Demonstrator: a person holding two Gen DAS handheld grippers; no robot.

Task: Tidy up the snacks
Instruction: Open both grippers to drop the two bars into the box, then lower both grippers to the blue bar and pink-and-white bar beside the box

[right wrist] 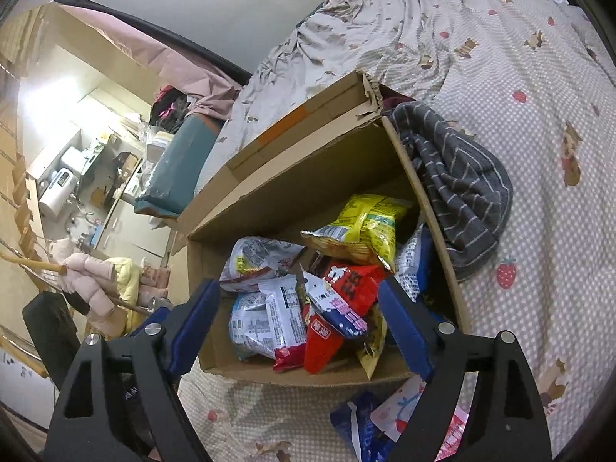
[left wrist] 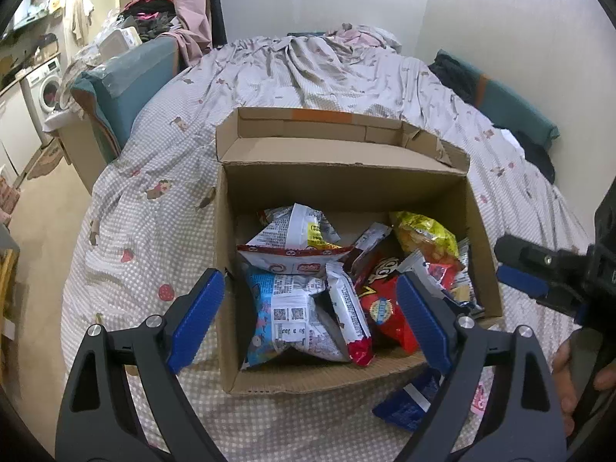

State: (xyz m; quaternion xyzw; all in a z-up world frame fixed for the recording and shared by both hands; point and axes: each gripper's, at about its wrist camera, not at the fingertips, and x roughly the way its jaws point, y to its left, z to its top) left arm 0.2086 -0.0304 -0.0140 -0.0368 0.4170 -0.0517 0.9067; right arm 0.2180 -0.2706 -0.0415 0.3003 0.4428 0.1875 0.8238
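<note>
Left gripper [left wrist: 310, 319] and right gripper [right wrist: 298, 325] both hang spread wide and empty over the cardboard box [left wrist: 479, 208] on the bed [left wrist: 154, 177], snack packets [left wrist: 292, 308] piled inside, with a blue packet [left wrist: 404, 404] lying outside by the front wall.

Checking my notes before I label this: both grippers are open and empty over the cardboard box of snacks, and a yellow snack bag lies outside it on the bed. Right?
Not quite: the yellow snack bag lies inside the cardboard box, as the right wrist view shows. The left gripper and right gripper are open and empty.
</note>
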